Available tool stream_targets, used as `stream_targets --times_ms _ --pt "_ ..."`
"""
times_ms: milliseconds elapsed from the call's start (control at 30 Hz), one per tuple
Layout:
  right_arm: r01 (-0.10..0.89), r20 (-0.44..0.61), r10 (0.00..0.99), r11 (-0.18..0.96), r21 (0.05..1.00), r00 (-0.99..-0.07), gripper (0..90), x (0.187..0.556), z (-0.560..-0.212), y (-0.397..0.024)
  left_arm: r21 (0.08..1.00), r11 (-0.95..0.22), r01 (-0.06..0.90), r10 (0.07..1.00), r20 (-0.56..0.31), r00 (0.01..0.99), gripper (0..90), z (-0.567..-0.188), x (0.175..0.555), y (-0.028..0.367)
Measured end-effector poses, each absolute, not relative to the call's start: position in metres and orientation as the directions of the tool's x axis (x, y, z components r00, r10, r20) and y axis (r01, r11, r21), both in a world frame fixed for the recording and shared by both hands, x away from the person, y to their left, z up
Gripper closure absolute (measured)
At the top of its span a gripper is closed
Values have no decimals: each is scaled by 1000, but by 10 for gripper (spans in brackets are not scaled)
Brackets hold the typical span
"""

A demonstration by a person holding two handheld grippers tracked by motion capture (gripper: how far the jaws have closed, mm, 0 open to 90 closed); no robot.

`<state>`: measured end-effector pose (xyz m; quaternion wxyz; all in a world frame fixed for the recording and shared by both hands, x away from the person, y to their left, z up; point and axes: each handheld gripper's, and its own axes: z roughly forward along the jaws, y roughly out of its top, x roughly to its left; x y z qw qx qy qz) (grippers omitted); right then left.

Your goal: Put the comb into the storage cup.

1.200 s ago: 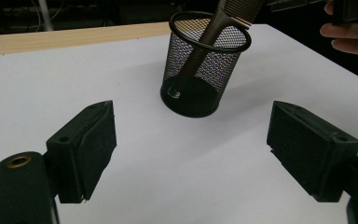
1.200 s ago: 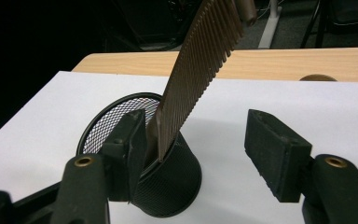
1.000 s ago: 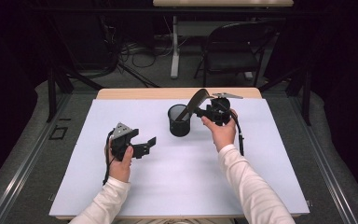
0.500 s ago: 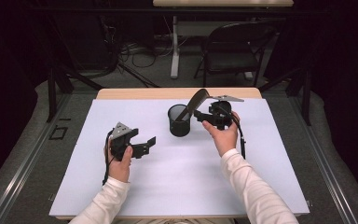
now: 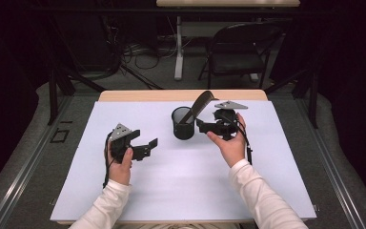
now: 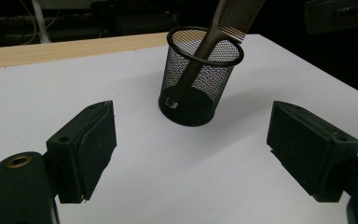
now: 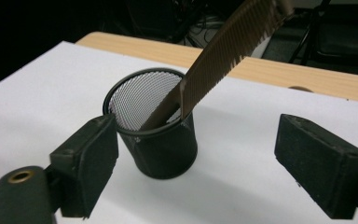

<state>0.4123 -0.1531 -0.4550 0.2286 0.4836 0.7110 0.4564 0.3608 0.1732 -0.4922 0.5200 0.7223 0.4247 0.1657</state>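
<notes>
A black mesh cup (image 5: 183, 125) stands at the middle back of the white sheet. A brown comb (image 5: 200, 102) stands handle-down in it and leans on the rim, its toothed end up and to the right. My right gripper (image 5: 201, 125) is just right of the cup, pointing at it. Its jaws have just been opening and stand open, with nothing between the pads. In the right gripper view the cup (image 7: 158, 140) and comb (image 7: 223, 51) sit just ahead of the right gripper (image 7: 196, 163). My left gripper (image 5: 145, 143) rests open at the left, aimed at the cup (image 6: 193, 88).
The white sheet (image 5: 181, 191) covers most of the table; a strip of bare wood (image 5: 138, 95) shows along the far edge. Behind the table are a dark folding chair (image 5: 240, 52), a white table leg (image 5: 178, 47) and floor cables.
The right gripper's jaws have spread apart and the hand has drawn slightly back from the comb, which stays leaning in the cup. The left hand has not moved.
</notes>
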Motion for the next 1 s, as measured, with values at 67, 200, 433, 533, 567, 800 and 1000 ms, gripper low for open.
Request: stream_targets --times_ms 67,200,433,533,567,800,1000 --pt "489 103 894 140 861 -437 108 410 -455 -152 894 -91 439 786 -207 583 158 -491 361 175" --pt "480 92 881 163 862 -464 81 403 -454 -150 897 -82 435 782 -212 585 158 -488 361 180" --pt "448 66 868 188 874 -493 70 388 -449 -145 900 -76 430 782 -214 585 158 -484 361 186" --pt "439 58 864 196 877 -501 66 381 -448 -143 902 -78 425 782 -209 587 157 -482 361 188" --pt "434 54 861 199 879 -506 65 379 -448 -143 902 -75 426 784 -210 584 157 -482 361 189" --pt "411 62 847 191 891 -529 66 360 -446 -143 904 -67 423 790 -210 576 157 -476 359 196" --pt "391 59 833 194 900 -551 69 343 -444 -149 899 -97 428 785 -195 587 157 -471 357 197"
